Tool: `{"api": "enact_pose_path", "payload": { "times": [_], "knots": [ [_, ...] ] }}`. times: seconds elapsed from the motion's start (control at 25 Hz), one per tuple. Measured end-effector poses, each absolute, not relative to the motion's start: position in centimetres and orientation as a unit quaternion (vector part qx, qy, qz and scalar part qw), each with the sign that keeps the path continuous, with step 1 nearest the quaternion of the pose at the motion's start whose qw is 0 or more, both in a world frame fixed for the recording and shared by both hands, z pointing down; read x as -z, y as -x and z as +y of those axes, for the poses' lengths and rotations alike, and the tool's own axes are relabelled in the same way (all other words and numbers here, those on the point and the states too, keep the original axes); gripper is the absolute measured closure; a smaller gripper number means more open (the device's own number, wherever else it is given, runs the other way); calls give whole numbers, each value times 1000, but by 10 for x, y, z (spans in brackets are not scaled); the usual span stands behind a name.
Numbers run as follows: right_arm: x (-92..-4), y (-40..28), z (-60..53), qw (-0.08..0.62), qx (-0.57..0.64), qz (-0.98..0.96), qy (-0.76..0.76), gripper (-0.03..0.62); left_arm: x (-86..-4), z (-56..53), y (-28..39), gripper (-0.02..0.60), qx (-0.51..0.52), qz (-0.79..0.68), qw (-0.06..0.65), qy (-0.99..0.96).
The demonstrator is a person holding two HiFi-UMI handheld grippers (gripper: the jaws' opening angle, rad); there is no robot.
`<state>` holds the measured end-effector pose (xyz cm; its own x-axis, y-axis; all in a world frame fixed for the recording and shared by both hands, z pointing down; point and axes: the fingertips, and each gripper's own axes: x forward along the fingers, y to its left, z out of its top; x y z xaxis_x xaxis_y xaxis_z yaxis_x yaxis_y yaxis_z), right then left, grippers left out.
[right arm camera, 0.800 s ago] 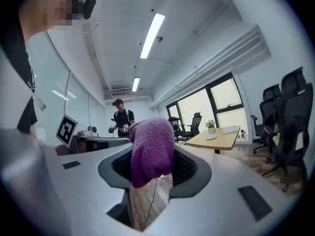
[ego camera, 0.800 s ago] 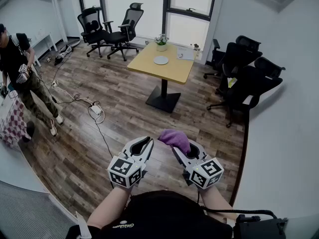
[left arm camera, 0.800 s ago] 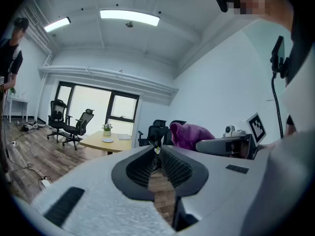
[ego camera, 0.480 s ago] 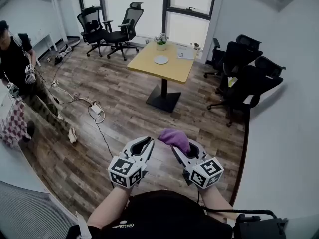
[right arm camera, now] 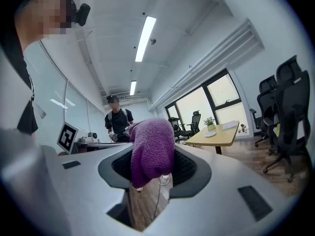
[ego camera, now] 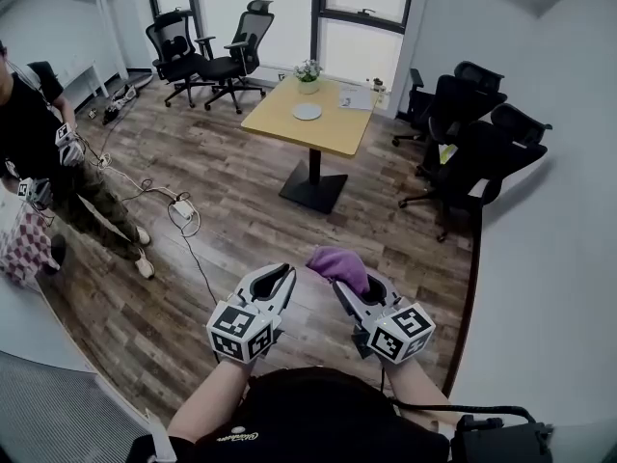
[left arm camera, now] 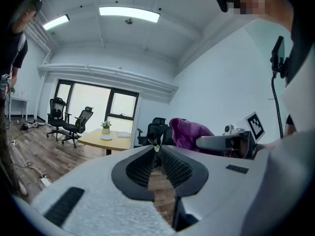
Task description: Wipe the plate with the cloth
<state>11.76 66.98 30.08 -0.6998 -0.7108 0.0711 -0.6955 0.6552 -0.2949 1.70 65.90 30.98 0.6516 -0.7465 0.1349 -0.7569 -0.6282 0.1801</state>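
A purple cloth (ego camera: pixel 337 266) bulges out of my right gripper (ego camera: pixel 349 280), which is shut on it; in the right gripper view the cloth (right arm camera: pixel 151 151) hangs between the jaws. My left gripper (ego camera: pixel 280 278) is beside it, shut and holding nothing, its jaw tips meeting in the left gripper view (left arm camera: pixel 156 149). The white plate (ego camera: pixel 307 112) lies far ahead on a yellow table (ego camera: pixel 313 133), next to a small potted plant (ego camera: pixel 308 70). The plate (left arm camera: pixel 106 137) also shows small in the left gripper view and the plate (right arm camera: pixel 210 134) in the right gripper view.
Wooden floor lies between me and the table. Black office chairs (ego camera: pixel 472 143) stand at the right, two more chairs (ego camera: pixel 207 51) by the windows. A person (ego camera: pixel 43 177) with grippers walks at the left near cables (ego camera: pixel 178 210) on the floor. A white wall (ego camera: pixel 549 287) runs along my right.
Both grippers keep their pose with the cloth held. The view has shifted slightly toward the table. The person at the left has stepped along the floor.
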Motion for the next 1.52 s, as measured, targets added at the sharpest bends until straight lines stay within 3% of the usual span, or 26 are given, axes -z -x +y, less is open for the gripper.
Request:
{"api": "enact_pose_path", "payload": {
  "times": [0.4,0.72,1.52],
  "knots": [
    [-318,-169,666,20,168,906,388,431,-319,656,-54,535,-30,-431,120,-894],
    [-323,-169,628,14,162,908,386,431,-329,619,-51,535,-27,-440,120,-890],
    [-316,-55,372,-8,142,902,407,431,-319,356,54,535,-16,-418,111,-902]
  ]
}}
